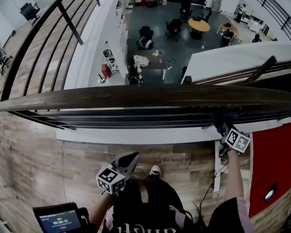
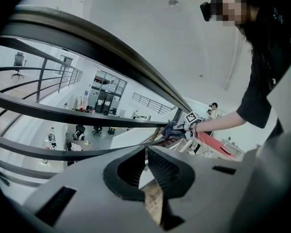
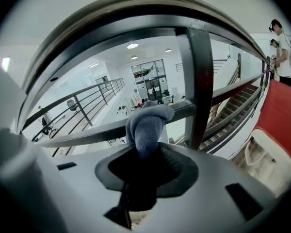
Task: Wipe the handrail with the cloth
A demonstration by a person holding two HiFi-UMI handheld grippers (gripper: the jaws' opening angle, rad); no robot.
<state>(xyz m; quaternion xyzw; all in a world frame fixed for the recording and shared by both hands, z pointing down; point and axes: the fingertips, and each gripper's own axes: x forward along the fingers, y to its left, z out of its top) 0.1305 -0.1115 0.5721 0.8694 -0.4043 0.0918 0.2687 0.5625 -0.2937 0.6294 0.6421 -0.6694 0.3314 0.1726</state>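
The dark wooden handrail [image 1: 136,97] runs left to right across the head view, with several black bars [image 1: 136,119] under it. My right gripper [image 1: 223,128] is shut on a grey-blue cloth [image 1: 222,116], held low against the bars just beneath the handrail at the right. In the right gripper view the cloth [image 3: 148,123] bulges out of the shut jaws and touches a black bar, beside a vertical post [image 3: 201,81]; the handrail [image 3: 111,8] arches above. My left gripper [image 1: 134,156] hangs lower, well short of the railing, shut with nothing in it [image 2: 146,152].
A red panel [image 1: 276,159] stands at the right beside the railing. A small timer screen [image 1: 60,220] sits at the lower left. My shoe [image 1: 155,170] rests on the wood floor. Beyond the railing lies a drop to an office floor [image 1: 184,38]. Stairs [image 3: 233,108] descend at the right.
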